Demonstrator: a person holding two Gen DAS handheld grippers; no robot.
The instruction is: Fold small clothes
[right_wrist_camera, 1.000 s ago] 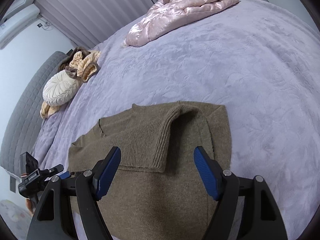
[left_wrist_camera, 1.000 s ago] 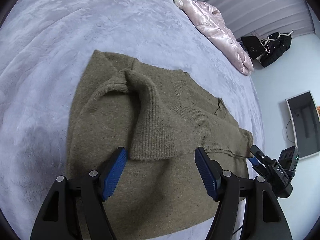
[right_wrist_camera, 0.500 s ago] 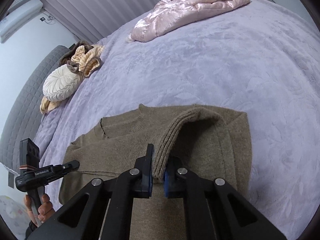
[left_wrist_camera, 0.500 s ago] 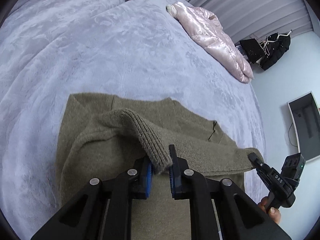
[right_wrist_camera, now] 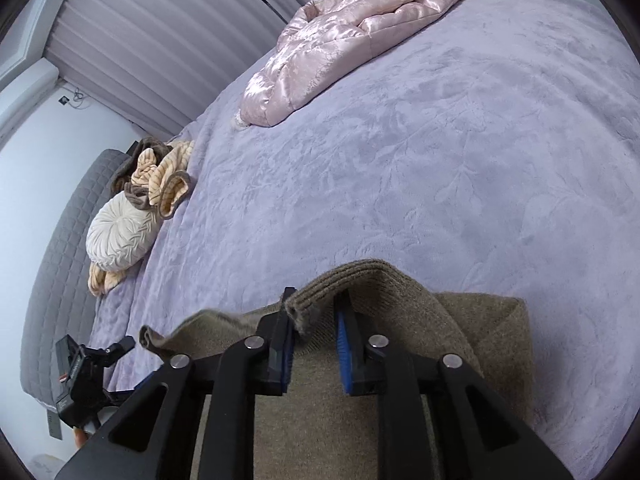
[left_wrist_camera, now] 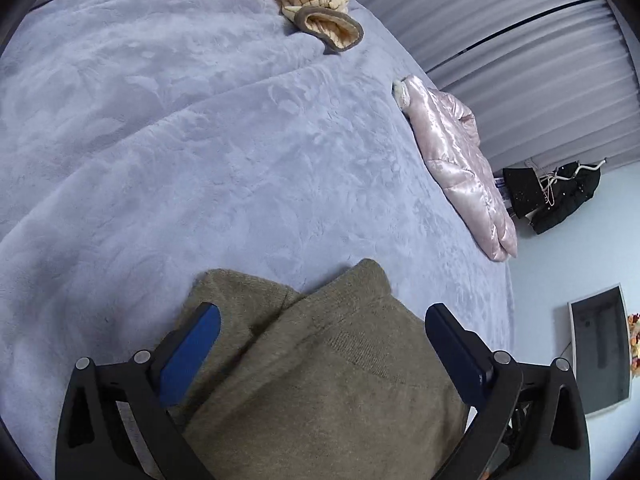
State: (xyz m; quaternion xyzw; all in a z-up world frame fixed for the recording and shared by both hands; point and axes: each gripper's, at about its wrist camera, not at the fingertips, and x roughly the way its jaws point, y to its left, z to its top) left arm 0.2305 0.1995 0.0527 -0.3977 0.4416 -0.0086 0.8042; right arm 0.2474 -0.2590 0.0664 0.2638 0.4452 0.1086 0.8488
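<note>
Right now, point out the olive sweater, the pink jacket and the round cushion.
olive sweater (left_wrist_camera: 332, 392): left wrist view, folded body.
pink jacket (right_wrist_camera: 340, 40): right wrist view, shiny quilted middle.
round cushion (right_wrist_camera: 120, 236): right wrist view, pleated face.

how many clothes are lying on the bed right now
3: an olive sweater at the near edge, a pink padded jacket along the far side, and a striped tan garment by the round cushion. More may lie out of view.
</note>
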